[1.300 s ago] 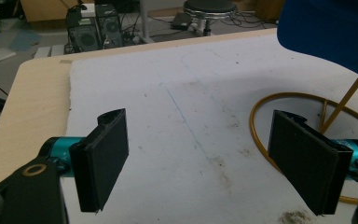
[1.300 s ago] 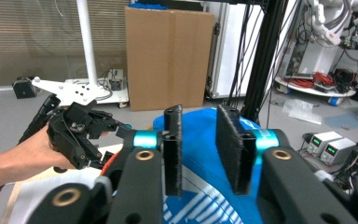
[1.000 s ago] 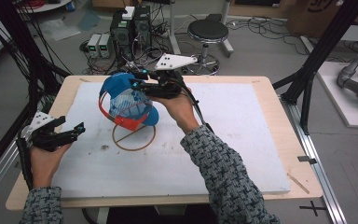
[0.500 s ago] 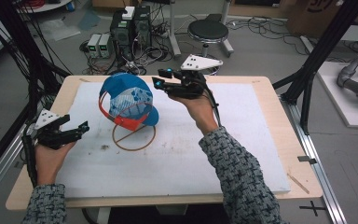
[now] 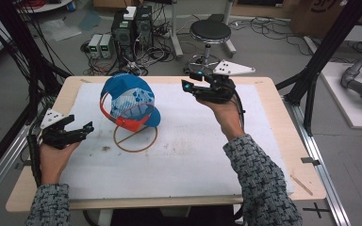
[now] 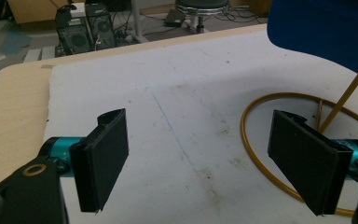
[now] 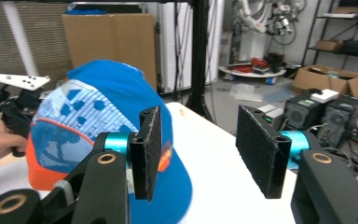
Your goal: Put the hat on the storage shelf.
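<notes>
- Your right gripper [image 5: 187, 84] is held above the far side of the table [image 5: 273, 117], well to the right of the blue cap [image 5: 127, 96], with its grey three-cornered plate [image 5: 233, 68] on top.
- In the right gripper view its 2 black jaws stand about half apart with nothing between the pads [image 7: 261, 149]; they have just been opening, and they hold nothing.
- That same view looks past the jaws at the cap [image 7: 88, 116], which sits further off and is not touched by either pad.
- The cap rests on a thin wire stand, raised off the white mat [image 5: 193, 155], crown up and to the left, orange-edged brim pointing down toward the near right.
- The stand's round base ring [image 5: 135, 139] lies flat on the mat just under the cap.
- Your left gripper [image 5: 88, 127] sits low at the left edge of the mat, pointing right toward the ring, near it but apart from the cap.
- In the left gripper view its 2 jaws are spread wide and empty, with bare mat [image 6: 191, 116] between them and the ring [image 6: 261, 158] curving behind the right-hand jaw.
- I cannot tell whether that jaw touches the ring.
</notes>
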The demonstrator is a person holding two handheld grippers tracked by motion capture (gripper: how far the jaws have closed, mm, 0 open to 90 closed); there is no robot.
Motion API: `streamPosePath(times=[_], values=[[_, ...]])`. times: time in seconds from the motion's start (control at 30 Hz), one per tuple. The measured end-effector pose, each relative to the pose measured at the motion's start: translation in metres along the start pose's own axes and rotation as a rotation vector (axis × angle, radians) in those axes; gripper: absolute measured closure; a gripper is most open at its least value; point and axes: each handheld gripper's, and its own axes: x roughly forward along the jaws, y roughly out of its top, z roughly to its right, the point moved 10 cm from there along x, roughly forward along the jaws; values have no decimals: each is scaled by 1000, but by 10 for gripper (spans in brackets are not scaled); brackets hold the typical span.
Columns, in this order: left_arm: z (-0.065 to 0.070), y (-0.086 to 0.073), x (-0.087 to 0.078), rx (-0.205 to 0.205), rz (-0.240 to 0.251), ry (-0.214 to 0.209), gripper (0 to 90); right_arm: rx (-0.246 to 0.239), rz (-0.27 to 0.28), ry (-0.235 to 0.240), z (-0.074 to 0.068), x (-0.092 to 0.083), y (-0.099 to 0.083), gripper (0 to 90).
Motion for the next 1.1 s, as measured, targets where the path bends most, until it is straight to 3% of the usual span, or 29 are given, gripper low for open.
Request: streamPosePath(times=[0.47,0.73,0.93,1.1], values=[[1,0,1,8,-1,1,206,60,-18,-76,30,-34,-25,434],[1,0,1,9,1,0,205,72,-21,-127,43,-53,-38,378],[2,0,1,9,-2,0,205,129,-51,-179,58,-69,-55,241],[2,-1,2,11,-3,0,205,144,-60,-216,67,-82,-68,177]])
